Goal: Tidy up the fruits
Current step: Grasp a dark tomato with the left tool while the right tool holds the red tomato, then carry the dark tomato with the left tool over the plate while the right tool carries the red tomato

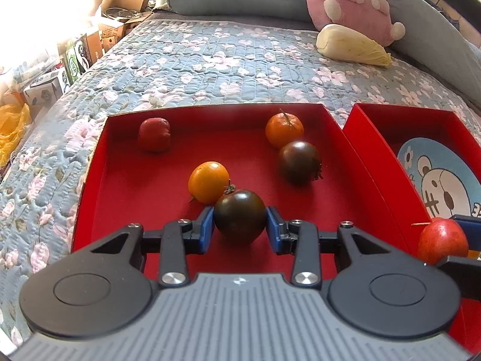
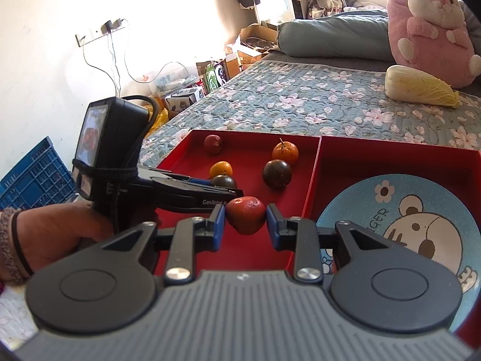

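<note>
While the left hand-held gripper (image 1: 240,225) pinches a glossy round dark tomato (image 1: 240,216), the right hand-held gripper (image 2: 246,221) clamps a smooth red apple (image 2: 246,219)

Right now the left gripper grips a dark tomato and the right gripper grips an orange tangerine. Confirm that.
Not quite. The left gripper does grip the dark tomato, but the right gripper grips a red fruit, not a tangerine; the right wrist view shows it. The tangerine lies in the red tray.

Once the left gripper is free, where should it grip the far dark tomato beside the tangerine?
Grip the far dark tomato across its round middle, coming from above. Its stem points sideways toward the box wall, and the tangerine touches its far side, so probably put the fingers on its left and right flanks.
</note>
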